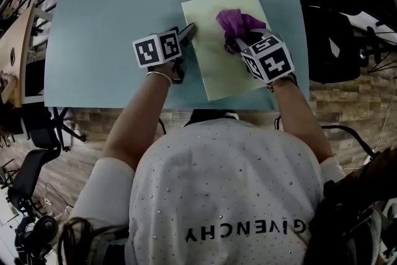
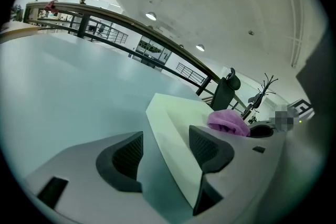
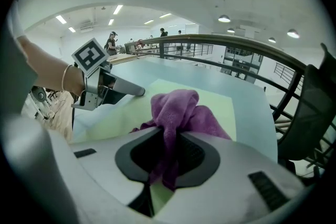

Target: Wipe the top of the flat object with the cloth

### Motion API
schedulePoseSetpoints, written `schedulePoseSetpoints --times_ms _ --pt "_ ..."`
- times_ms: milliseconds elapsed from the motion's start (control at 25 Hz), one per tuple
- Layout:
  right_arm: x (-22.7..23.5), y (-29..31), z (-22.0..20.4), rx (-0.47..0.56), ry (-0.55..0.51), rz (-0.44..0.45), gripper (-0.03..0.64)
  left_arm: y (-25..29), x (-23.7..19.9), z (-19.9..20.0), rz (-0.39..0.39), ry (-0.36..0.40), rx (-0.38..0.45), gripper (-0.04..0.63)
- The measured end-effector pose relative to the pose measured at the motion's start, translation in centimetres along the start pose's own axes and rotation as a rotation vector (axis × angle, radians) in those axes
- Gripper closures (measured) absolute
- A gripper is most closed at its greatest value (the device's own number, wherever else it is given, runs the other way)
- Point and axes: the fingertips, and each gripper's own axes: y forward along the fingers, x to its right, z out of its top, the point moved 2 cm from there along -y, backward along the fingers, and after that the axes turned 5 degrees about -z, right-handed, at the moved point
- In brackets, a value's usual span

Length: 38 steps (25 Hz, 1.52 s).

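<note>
Right gripper (image 1: 234,41) jaws clamp purple cloth (image 1: 237,22) on flat board (image 1: 226,74); left gripper (image 1: 188,31) jaws, wide, straddle its 9 o'clock edge.

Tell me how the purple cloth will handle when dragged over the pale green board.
Probably floppy: the purple cloth bunches in soft folds above the right tool shut on it. Likely light, as one pinch holds it. Its fuzzy surface may drag on the pale green board, whose edge the open left tool only straddles.

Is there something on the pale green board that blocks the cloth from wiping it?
Nothing visible does. The right gripper holds the cloth on the board; the open left gripper only straddles its left edge.
</note>
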Motion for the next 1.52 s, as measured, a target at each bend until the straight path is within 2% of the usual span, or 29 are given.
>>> schedulePoseSetpoints --times_ms 120,280,560,760,840,920,1000,1160,1320,1440,1520 --pt "1.3 -0.4 -0.5 -0.002 0.002 -0.017 0.555 -0.3 -0.3 0.1 0.037 -0.007 0.029 0.321" --pt "3.4 -1.3 -1.6 -0.007 -0.010 -0.044 0.555 -0.3 0.0 0.4 0.090 0.056 0.036 0.321" --pt "5.4 -2.4 -2.8 0.006 -0.039 -0.065 0.555 -0.5 0.0 0.2 0.131 0.036 0.071 0.321" --pt "7.7 -3.6 -3.9 0.000 -0.045 -0.117 0.555 -0.8 0.3 0.2 0.167 0.037 0.100 0.321" --pt "8.7 -4.0 -4.4 -0.007 -0.029 -0.132 0.555 -1.0 0.6 0.4 0.194 0.095 0.100 0.321" --pt "9.4 -4.3 -4.8 -0.012 -0.011 -0.144 0.555 -0.9 1.3 0.7 0.211 0.176 0.085 0.369" --pt "9.8 -4.8 -4.8 0.017 0.028 -0.149 0.555 -0.7 1.7 0.8 0.215 0.208 0.072 0.409" --pt "8.6 -6.4 -2.9 0.150 0.095 -0.095 0.555 -0.6 1.6 0.3 0.186 0.139 0.071 0.416" --pt "4.3 -7.3 1.1 0.249 0.013 0.028 0.555 -0.5 1.4 0.4 0.132 0.052 0.062 0.416" --pt "-1.0 -6.7 2.9 0.249 -0.178 0.116 0.555 -0.4 1.7 0.4 0.103 0.035 0.051 0.474" --pt "-4.5 -5.8 3.0 0.227 -0.302 0.173 0.554 -0.4 1.9 0.3 0.103 0.039 0.042 0.474"
